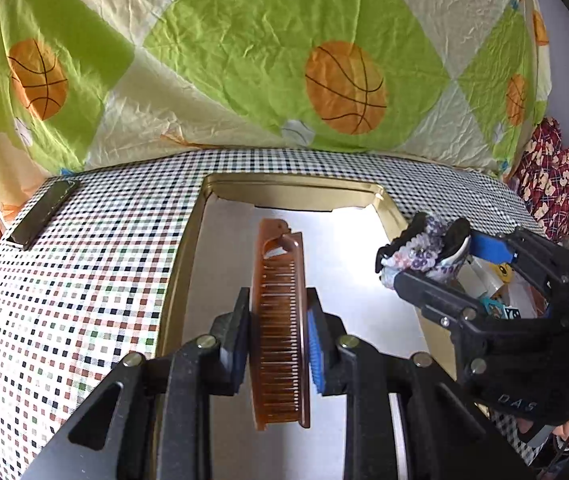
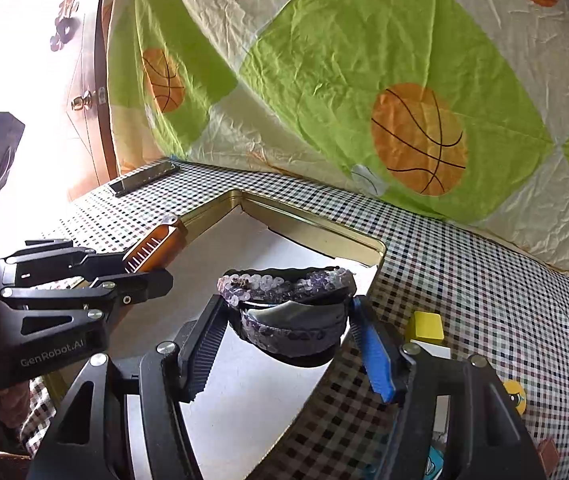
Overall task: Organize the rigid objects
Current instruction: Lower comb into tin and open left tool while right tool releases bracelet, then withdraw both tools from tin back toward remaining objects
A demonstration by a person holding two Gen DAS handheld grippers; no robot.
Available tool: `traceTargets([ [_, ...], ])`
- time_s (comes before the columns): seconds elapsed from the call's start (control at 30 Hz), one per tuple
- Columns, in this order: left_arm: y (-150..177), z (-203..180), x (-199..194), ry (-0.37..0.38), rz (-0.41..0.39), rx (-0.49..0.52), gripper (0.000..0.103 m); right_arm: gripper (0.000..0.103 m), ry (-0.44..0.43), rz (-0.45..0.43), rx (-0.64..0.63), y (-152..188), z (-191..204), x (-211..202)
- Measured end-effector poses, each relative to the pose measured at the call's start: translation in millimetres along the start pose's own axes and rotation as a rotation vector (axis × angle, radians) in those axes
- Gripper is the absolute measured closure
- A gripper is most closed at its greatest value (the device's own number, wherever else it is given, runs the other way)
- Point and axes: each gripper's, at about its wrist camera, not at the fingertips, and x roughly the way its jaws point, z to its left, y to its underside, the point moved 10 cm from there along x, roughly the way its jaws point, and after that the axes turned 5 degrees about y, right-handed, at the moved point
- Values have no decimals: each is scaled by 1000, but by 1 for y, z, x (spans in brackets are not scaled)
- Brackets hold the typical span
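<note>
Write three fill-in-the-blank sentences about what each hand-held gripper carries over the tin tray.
1. The left hand-held gripper is shut on a brown ____.
2. The right hand-held gripper grips a hair clip covered in purple ____.
3. Both items hang above the gold-rimmed ____, which sits on a checked cloth.

Missing words: comb; sequins; tray

the right claw [image 1: 424,248] hides most of the small toys [image 1: 500,280] beside the gold tray [image 1: 188,248] (only scraps show); in the right wrist view, the yellow block [image 2: 426,326] is half hidden.
</note>
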Motion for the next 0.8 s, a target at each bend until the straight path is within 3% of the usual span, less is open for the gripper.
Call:
traceTargets([
  [0.4,-7,18,23,-87,100,51,79,37,7,56,-12,2,4,27],
  [0.47,-6,22,26,-108,108,55,72,36,8,59,-12,2,5,28],
  [0.53,-8,22,21,-121,82,68,54,33,39,48,-6,2,0,25],
  [0.63,-10,16,5,-128,16,79,35,32,21,2,28,3,-6,3],
  [0.8,-10,-15,-32,-83,-130,87,20,26,45,-73,95,24,-37,-49],
])
